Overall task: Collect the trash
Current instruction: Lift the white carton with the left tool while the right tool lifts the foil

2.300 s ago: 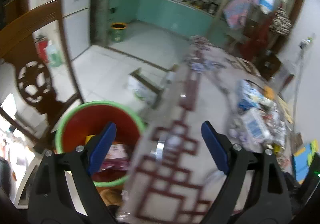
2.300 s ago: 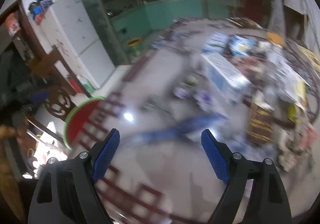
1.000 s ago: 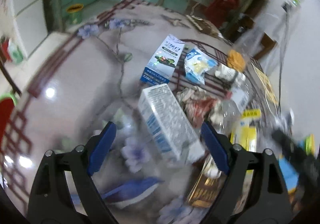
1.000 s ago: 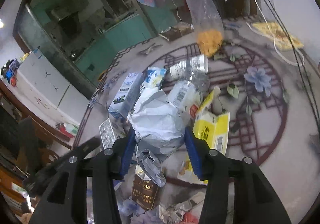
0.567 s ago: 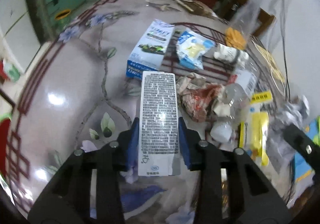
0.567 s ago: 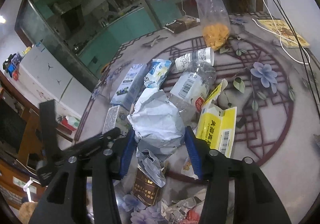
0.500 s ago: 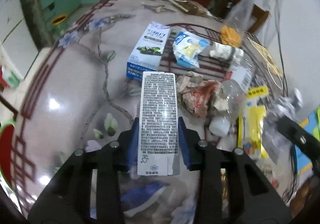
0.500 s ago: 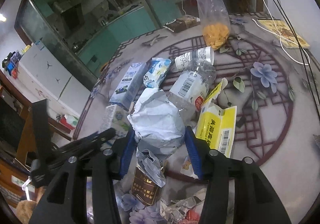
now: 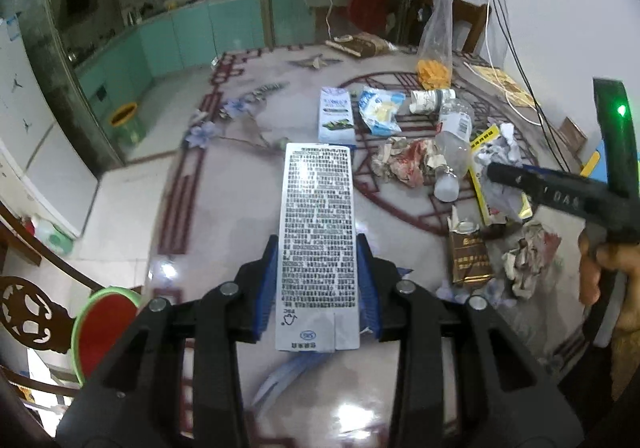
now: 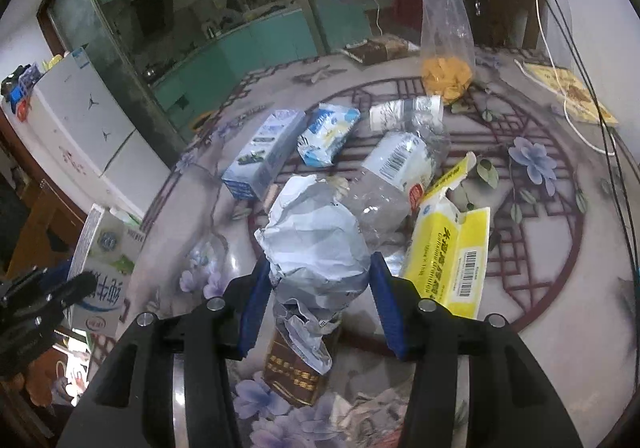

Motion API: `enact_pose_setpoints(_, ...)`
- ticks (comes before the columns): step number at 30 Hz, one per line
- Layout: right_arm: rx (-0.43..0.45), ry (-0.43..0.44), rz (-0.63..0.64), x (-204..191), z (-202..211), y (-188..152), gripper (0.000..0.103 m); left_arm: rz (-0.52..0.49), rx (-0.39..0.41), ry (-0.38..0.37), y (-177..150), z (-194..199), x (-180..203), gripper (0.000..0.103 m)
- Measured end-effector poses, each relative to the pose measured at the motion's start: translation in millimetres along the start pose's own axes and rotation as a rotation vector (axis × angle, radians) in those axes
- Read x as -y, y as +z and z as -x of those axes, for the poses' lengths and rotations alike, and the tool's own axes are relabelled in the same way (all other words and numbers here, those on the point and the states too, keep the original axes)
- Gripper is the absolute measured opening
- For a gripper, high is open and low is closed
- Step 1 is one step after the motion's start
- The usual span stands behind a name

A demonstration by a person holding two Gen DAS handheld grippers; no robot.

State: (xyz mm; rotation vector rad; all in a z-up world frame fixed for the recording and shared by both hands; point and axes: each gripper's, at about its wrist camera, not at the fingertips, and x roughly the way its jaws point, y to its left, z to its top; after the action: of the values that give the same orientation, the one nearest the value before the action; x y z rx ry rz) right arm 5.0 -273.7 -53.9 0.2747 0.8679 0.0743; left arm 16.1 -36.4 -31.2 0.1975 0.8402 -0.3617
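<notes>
My left gripper (image 9: 318, 284) is shut on a tall milk carton (image 9: 318, 232), held above the table with its printed side facing the camera. The same carton (image 10: 104, 268) shows at the left edge of the right wrist view, in the left gripper's fingers (image 10: 72, 288). My right gripper (image 10: 320, 292) is shut on a crumpled white paper wad (image 10: 316, 244), lifted over the trash pile; in the left wrist view this right gripper (image 9: 504, 174) appears at the right with the paper wad (image 9: 498, 156). A red bin with a green rim (image 9: 104, 324) sits at the lower left, beyond the table edge.
On the floral table (image 9: 224, 216) lie a blue-white carton (image 10: 264, 152), a snack bag (image 10: 326, 134), a clear bottle (image 10: 400, 176), a yellow box (image 10: 452, 248), a brown packet (image 10: 296, 372), a paper cup (image 10: 404, 110) and a plastic bag of orange bits (image 10: 446, 76). A carved chair (image 9: 24, 312) stands left.
The left gripper closed on the milk carton and lifted it off the table, rolling it upright. The right gripper kept hold of the paper wad and shifted slightly.
</notes>
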Motion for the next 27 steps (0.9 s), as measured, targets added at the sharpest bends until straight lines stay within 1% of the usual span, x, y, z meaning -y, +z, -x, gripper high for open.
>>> enact_pose_setpoints(1,0.011,-0.002,0.009,-3,3,0,0.047,0.005,0.008,0.002,-3,0,-2,0.036)
enact_pose_setpoints(4,0.070,-0.024,0.064,-20,18,-2,0.047,0.029,-0.012,-0.028,-7,-5,-10,0.036)
enact_pose_setpoints(7,0.125,-0.045,0.107,-35,32,-5,0.047,0.026,0.002,-0.020,-8,-1,-13,0.036)
enact_pose_setpoints(9,0.139,-0.034,0.109,-43,37,-10,0.048,0.031,0.014,-0.015,-9,2,-17,0.036)
enact_pose_setpoints(16,0.149,-0.024,0.137,-71,44,-33,0.048,0.069,0.025,-0.018,-17,12,-33,0.036)
enact_pose_setpoints(21,0.155,-0.009,0.102,-82,48,-49,0.048,0.091,0.036,-0.021,-21,18,-42,0.036)
enact_pose_setpoints(27,0.124,-0.002,0.073,-92,44,-60,0.048,0.106,0.043,-0.031,-28,26,-52,0.036)
